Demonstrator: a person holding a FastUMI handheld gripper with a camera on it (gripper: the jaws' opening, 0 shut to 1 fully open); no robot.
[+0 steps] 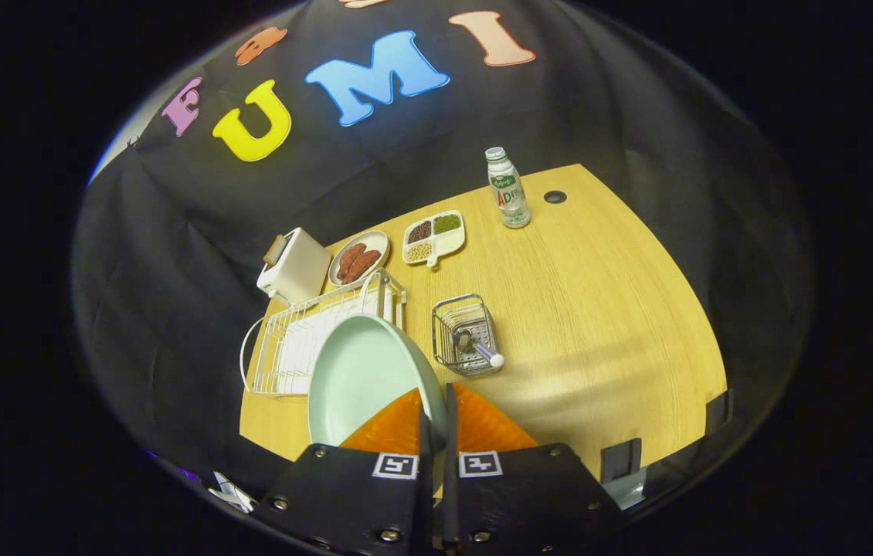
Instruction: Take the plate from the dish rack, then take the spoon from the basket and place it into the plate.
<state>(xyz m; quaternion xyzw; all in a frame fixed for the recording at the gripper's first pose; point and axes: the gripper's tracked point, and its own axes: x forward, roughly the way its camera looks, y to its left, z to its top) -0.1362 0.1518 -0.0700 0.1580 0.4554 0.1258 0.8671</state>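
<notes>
- Tool (436,421) first: fingers clamped on the rim of the pale green plate (359,378), held above the dish rack (290,347), so step one looks nearly done.
- Spoon (479,349) waits in the wire basket (466,333) just beyond.
- Bare bench (599,324) lies beside the basket, open room before its edge.

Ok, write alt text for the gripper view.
The gripper is shut on the rim of a pale green plate, held above a white dish rack on a wooden table. Just beyond the fingers, a spoon lies in a small wire basket.
</notes>
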